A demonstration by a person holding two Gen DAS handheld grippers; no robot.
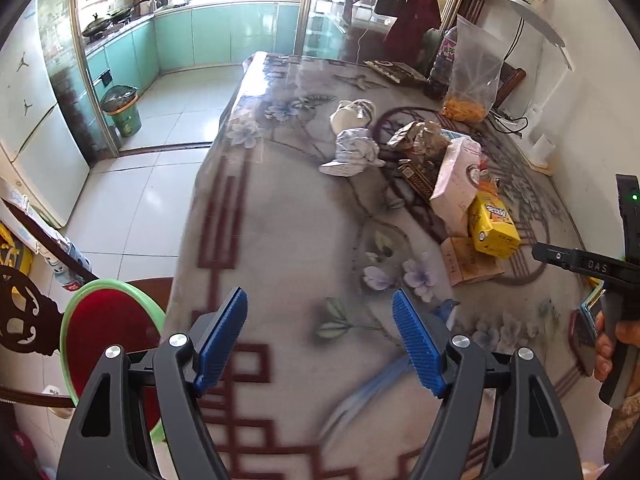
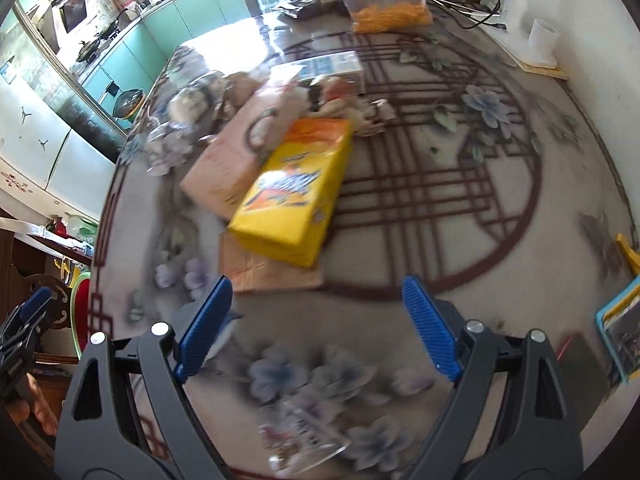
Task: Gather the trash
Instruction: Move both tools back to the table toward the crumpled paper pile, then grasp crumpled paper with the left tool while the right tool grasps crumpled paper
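A pile of trash lies on the flower-patterned table: a yellow snack box, a pink carton, a flat brown cardboard piece, crumpled white paper and a crumpled brown bag. My left gripper is open and empty over the near table edge, well short of the pile. My right gripper is open and empty, just in front of the cardboard and yellow box. A clear wrapper lies below it.
A green trash bin stands on the kitchen floor, far left. A clear bag of orange snacks, a dark bottle and cables sit at the table's far side. A red-seated chair stands at the near left. Books lie at right.
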